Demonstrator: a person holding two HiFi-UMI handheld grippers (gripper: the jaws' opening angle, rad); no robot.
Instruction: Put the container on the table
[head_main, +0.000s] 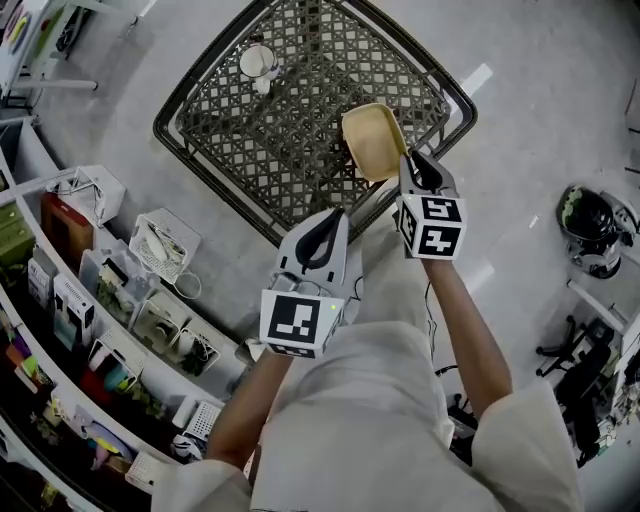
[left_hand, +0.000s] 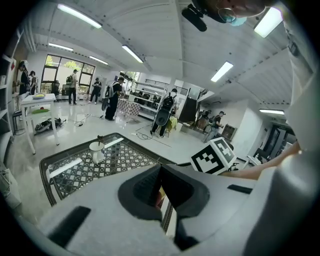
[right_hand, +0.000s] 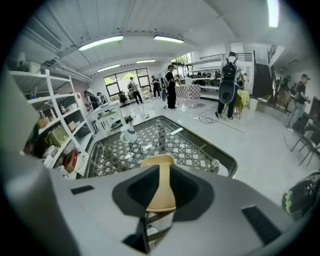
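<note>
A tan, shallow container (head_main: 372, 140) hangs over the near right part of the glass-topped lattice table (head_main: 240, 120). My right gripper (head_main: 408, 163) is shut on its near rim; in the right gripper view the container (right_hand: 160, 187) runs straight out between the jaws. My left gripper (head_main: 322, 232) is shut with nothing in it, above the table's near edge, left of and nearer to me than the right one. In the left gripper view its jaws (left_hand: 161, 192) are pressed together and the right gripper's marker cube (left_hand: 213, 156) shows beyond them.
A white mug (head_main: 258, 62) stands near the table's far corner, also seen as a mug (left_hand: 96, 151). White shelves (head_main: 120, 290) with boxes and bins run along the left. A black appliance (head_main: 592, 228) sits on the floor at right. People stand far off.
</note>
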